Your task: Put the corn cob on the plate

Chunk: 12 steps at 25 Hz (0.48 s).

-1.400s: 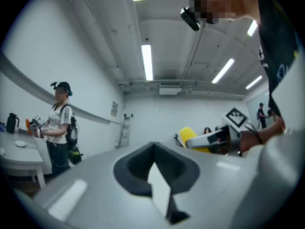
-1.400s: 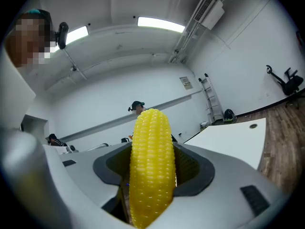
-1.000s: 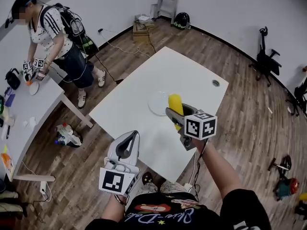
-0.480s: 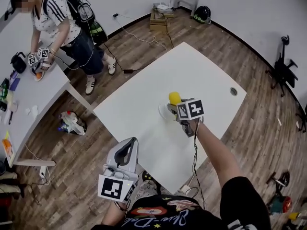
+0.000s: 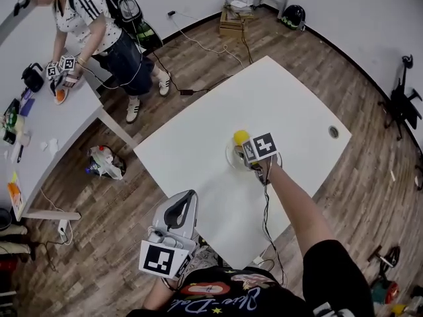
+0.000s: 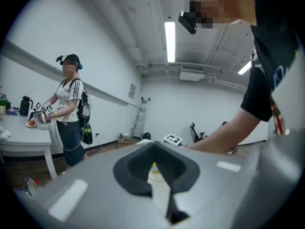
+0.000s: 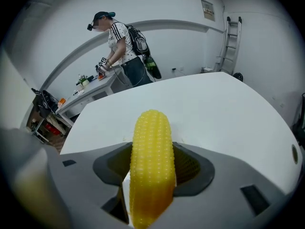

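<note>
In the right gripper view a yellow corn cob (image 7: 151,161) stands lengthwise between the jaws of my right gripper (image 7: 152,152), which is shut on it. The head view shows that gripper (image 5: 244,150) pointing down over a clear plate (image 5: 230,158) near the middle of the white table (image 5: 291,104), with the corn cob (image 5: 241,137) just above the plate or touching it. My left gripper (image 5: 188,195) hangs at the table's near edge, away from the plate. Its jaws (image 6: 153,147) look shut with nothing between them.
A cable hole (image 5: 333,132) sits near the table's right corner. Another person (image 5: 92,25) works with grippers at a second table (image 5: 39,131) to the left. A bag (image 5: 104,162) lies on the wooden floor between the tables. A crate and ladder (image 5: 234,15) stand by the far wall.
My right gripper has come down and forward with the corn cob, from above the table to the plate. The left gripper has shifted only a little near the table edge.
</note>
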Motion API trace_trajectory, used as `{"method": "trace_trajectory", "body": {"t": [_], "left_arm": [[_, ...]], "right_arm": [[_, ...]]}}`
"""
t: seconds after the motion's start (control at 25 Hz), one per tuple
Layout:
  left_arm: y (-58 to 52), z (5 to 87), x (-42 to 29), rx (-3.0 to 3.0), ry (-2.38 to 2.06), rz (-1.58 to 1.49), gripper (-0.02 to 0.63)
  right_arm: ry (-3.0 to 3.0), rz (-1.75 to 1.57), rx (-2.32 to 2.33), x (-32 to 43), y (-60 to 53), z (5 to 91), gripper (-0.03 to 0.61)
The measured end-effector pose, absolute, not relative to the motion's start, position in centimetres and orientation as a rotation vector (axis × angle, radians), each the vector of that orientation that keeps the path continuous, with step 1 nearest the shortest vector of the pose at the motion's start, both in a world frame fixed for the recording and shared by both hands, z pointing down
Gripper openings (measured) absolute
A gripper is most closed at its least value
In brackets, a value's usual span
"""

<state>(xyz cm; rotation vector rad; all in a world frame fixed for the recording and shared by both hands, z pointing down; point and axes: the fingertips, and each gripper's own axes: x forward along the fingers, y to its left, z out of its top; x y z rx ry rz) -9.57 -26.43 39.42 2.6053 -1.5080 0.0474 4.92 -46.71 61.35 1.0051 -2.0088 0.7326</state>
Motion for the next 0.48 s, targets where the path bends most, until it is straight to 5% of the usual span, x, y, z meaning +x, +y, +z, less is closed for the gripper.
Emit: {"method": "trace_trajectory", "body": {"t": [0.48], "left_arm": [[-26.6, 39.1, -10.1, 2.611, -1.517, 0.026, 0.003]], "right_arm": [[-2.207, 0.433, 1.017, 4.1, -47.0, 57.7, 0.311]]}}
